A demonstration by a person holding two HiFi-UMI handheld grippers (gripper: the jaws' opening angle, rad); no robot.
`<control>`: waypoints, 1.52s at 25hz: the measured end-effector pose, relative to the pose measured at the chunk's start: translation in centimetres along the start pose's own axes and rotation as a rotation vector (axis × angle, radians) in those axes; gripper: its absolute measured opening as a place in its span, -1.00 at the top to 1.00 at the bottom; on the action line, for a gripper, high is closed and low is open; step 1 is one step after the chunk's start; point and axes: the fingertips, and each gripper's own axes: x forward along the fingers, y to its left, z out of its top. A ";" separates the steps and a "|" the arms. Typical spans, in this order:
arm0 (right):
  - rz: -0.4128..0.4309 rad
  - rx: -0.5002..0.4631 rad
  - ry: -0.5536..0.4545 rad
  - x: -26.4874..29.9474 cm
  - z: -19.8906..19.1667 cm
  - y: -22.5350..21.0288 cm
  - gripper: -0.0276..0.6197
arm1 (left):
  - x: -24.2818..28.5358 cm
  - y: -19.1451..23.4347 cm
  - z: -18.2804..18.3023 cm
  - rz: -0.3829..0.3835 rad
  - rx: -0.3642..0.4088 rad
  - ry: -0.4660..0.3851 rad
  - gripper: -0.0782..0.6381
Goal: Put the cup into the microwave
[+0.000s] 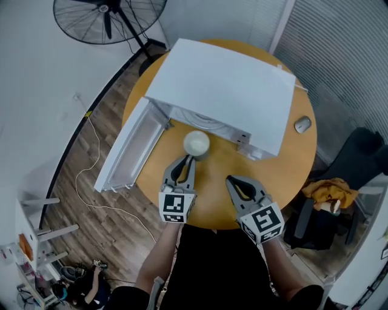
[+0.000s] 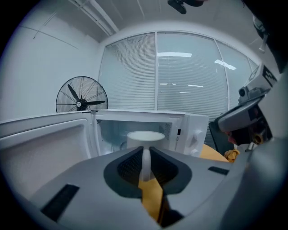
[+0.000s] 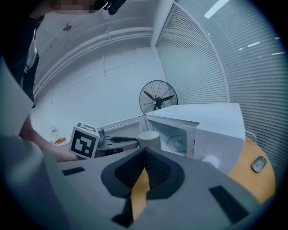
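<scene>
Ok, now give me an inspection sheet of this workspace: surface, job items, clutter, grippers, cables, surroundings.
Surface: round orange wooden table, carrying the microwave.
Job's things: white box microwave, its door swung open to the left; white handled cup in front of the opening, not yet inside.
Clutter: grey computer mouse on the table, right of the microwave.
Grippers: left hand-held gripper shut on the cup's handle; right hand-held gripper shut, empty.
Cables: thin white cable loops over the wooden floor.
Surroundings: black pedestal fan; dark chair with yellow cloth.

head view: overhead, down | gripper views: table-level, close | shared: microwave
</scene>
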 end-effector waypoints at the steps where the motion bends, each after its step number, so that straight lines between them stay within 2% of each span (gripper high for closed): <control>1: 0.010 0.002 0.008 0.1 -0.3 -0.3 0.89 | 0.3 0.0 -0.2 0.010 -0.007 0.008 0.67; 6: 0.038 0.003 0.029 0.8 -1.2 -1.8 0.89 | 2.4 0.4 0.0 0.038 -0.008 -0.014 0.67; 15: 0.073 0.014 0.041 2.0 -1.8 -1.5 0.89 | 6.1 1.1 -0.5 0.027 0.060 -0.023 0.67; 23: 0.048 0.037 0.036 2.2 -2.3 -2.2 0.89 | 8.8 1.9 0.0 0.006 0.043 -0.050 0.67; 28: 0.033 0.037 0.036 2.3 -2.6 -2.3 0.89 | 10.9 2.0 -0.1 -0.018 0.070 -0.057 0.67; 38: 0.017 0.053 0.048 1.8 -3.3 -2.4 0.89 | 14.1 3.2 -0.3 0.000 0.073 -0.068 0.67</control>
